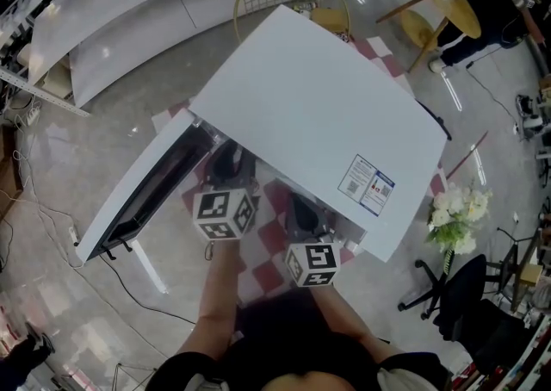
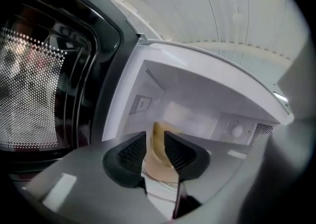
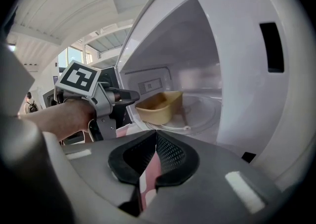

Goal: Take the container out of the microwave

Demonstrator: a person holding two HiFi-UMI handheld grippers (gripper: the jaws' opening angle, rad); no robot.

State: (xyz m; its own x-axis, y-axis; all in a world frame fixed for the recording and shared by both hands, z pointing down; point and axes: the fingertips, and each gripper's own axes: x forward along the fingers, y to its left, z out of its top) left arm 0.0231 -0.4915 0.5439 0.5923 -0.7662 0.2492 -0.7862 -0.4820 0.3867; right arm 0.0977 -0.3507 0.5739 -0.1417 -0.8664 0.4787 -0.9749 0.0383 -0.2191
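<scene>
**Microwave** (image 1: 318, 114): white, standing on my checked tabletop (image 1: 267, 276). The door (image 1: 142, 187) is swung wide open on my left.

**Container** (image 3: 159, 105): tan, open-topped and shallow. It sits inside the microwave on the glass turntable (image 3: 200, 115), toward the door side.

**My left gripper** (image 2: 155, 136): it reaches into the mouth of the microwave. The jaws stand apart and the container shows in the gap between them. From the right gripper view, its tips are just at the container's near end, and I see no clamp on it.

**My right gripper** (image 3: 155, 135): it is held outside, in front of the opening and apart from the container. The jaws are together at the tips with nothing between them.
</scene>
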